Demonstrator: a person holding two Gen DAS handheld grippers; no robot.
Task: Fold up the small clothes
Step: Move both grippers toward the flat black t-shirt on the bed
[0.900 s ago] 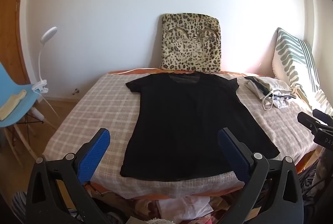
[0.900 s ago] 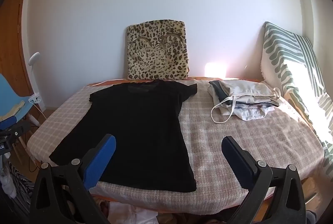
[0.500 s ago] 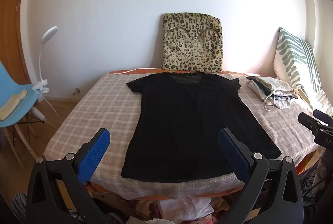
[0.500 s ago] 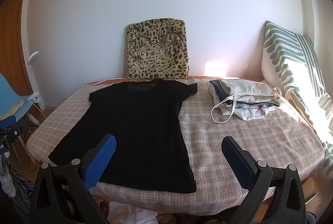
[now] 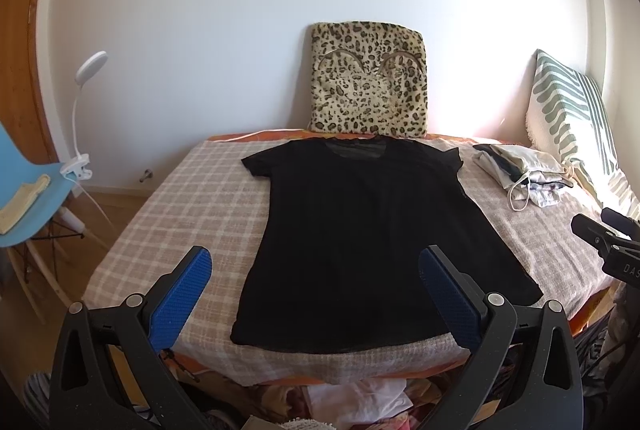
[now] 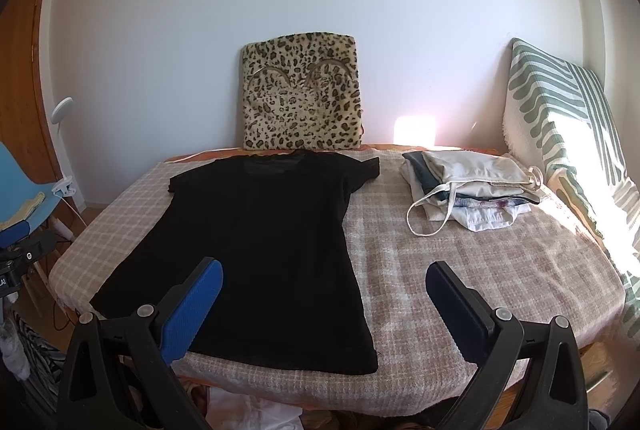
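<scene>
The black shirt (image 5: 360,242) lies flat on the bed (image 5: 180,206), neck toward the wall, not yet folded. The left claw (image 5: 316,288) and the right claw (image 6: 322,294) hang near the bottom hem, both spread wide and holding nothing. I think the next move is to pinch a side and fold it over. A leopard cushion (image 6: 302,102) leans on the wall, and a pile of clothes (image 6: 464,190) sits to the right.

Both wrist views face the bed (image 5: 160,214) from its foot, sharing the black shirt (image 6: 260,230)
</scene>
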